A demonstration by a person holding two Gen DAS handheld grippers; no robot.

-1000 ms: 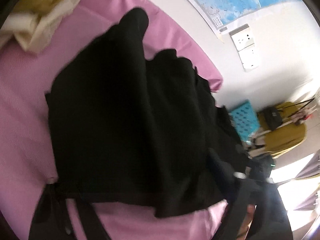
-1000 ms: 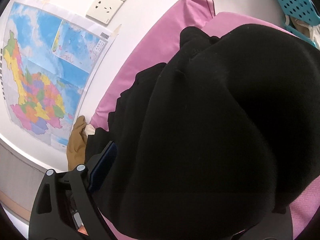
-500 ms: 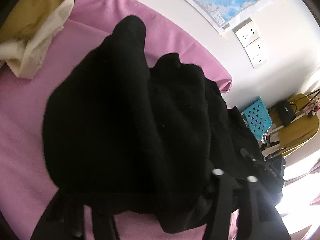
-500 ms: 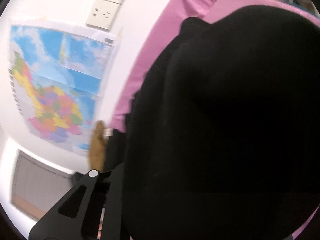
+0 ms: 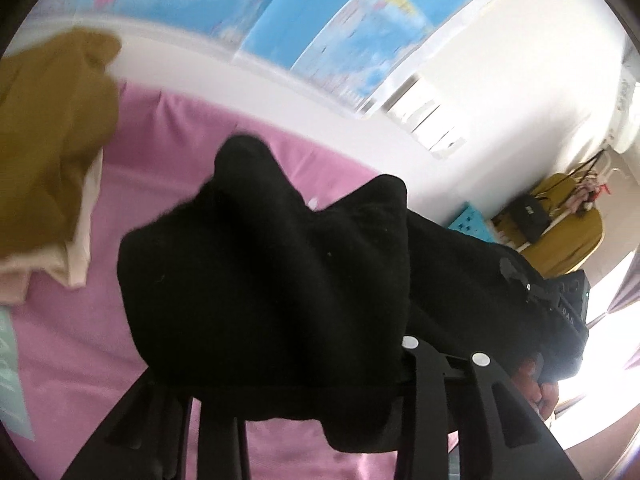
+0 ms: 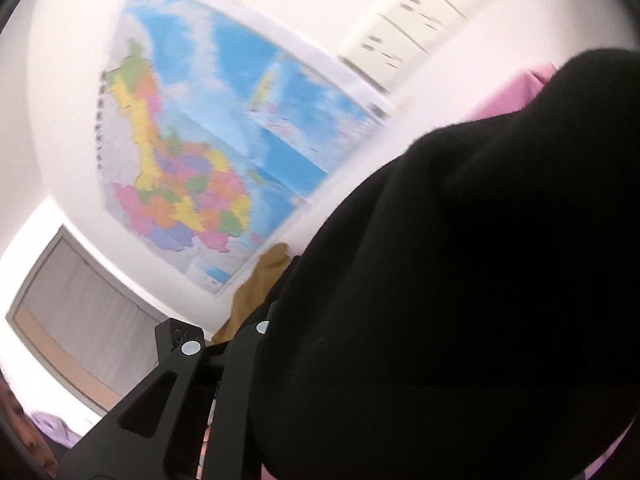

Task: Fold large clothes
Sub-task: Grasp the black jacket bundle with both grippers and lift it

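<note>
black garment (image 5: 264, 280) — claws gripping, pink bedsheet (image 5: 168, 128)

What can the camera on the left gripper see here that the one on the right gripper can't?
Only the left view shows the turquoise basket, the yellow chair with a black bag, and cream fabric under the mustard garment. Only the right view shows the window blind and the map's coloured regions. Both show the black garment, pink bedsheet, map, wall sockets and mustard garment.

garment (image 5: 272, 288) over bed (image 5: 72, 352) | clothes pile (image 5: 48, 152) left | map (image 5: 320, 20) behind
</note>
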